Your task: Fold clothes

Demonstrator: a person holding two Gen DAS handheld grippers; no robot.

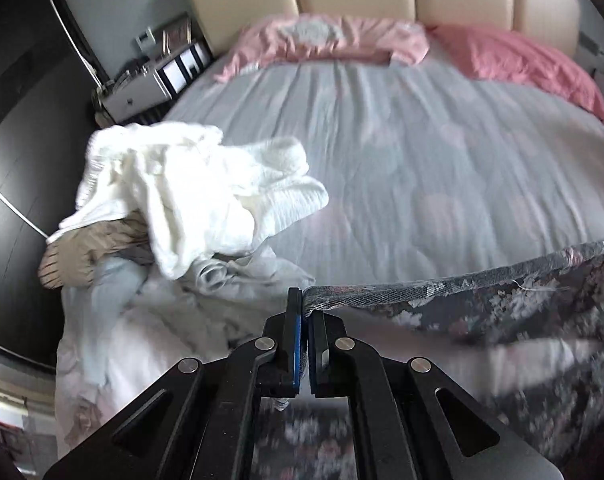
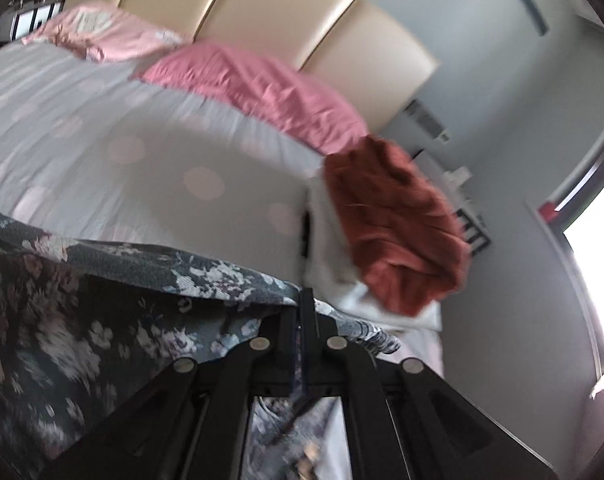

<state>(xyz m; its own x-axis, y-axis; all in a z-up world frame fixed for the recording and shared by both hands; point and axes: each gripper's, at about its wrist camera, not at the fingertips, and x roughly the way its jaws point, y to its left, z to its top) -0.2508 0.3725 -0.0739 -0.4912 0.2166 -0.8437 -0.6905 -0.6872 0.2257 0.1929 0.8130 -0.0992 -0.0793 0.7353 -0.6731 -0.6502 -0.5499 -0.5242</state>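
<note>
A dark grey floral garment (image 1: 501,312) hangs stretched between both grippers above the near edge of the bed. My left gripper (image 1: 305,308) is shut on its left top corner, the hem running off to the right. In the right wrist view the same floral garment (image 2: 82,312) spreads to the left, and my right gripper (image 2: 302,304) is shut on its right top corner. The cloth is blurred with motion in both views.
A pile of white clothes (image 1: 190,196) over a beige striped piece (image 1: 82,252) lies at the bed's left. A rust-red garment (image 2: 393,224) on white cloth sits at the bed's right edge. The grey dotted bedspread (image 1: 421,160) and pink pillows (image 2: 254,88) lie beyond.
</note>
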